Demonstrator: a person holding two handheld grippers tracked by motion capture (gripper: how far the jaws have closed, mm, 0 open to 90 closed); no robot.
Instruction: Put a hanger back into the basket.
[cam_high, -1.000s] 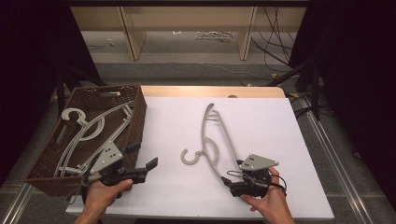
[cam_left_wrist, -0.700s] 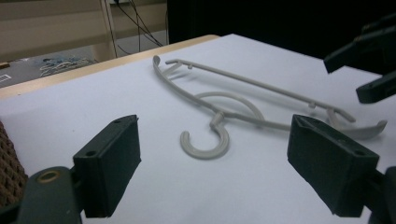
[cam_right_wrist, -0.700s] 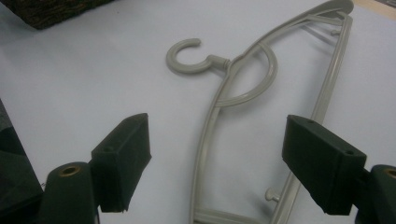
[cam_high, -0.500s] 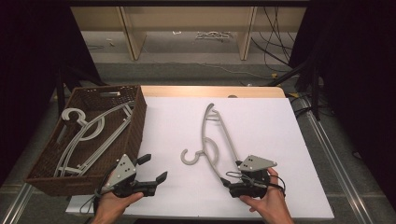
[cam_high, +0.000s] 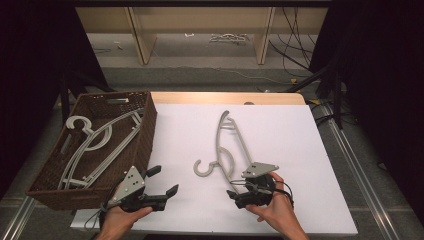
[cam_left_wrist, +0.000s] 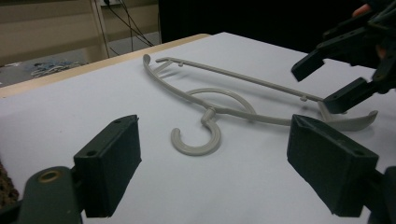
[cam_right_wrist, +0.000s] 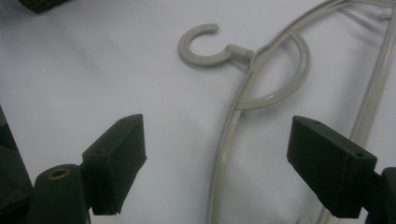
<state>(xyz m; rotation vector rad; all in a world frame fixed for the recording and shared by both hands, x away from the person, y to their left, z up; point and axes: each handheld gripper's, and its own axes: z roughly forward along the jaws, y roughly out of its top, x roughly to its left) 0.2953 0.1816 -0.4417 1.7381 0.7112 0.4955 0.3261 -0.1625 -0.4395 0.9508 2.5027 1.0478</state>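
Nearest the camera, the left hand-held gripper (cam_high: 161, 184) had dropped away from the basket (cam_high: 55, 175) and swung out over the white surface (cam_high: 300, 150), jaws spread wide and pinching nothing, aimed level toward the middle. Across from it the right hand-held gripper (cam_high: 235, 194) had just been opening its jaws, which stood spread with the near arm of the hanger (cam_right_wrist: 229, 135) running up between them but untouched by either pad. That read as a grab being lined up, not yet made. The right hand (cam_high: 275, 210) sat low at the front edge, angled up-left. Farther on, the hanger lay flat mid-surface, hook (cam_left_wrist: 198, 140) pointing toward the basket, where two more hangers (cam_high: 95, 142) already rested.
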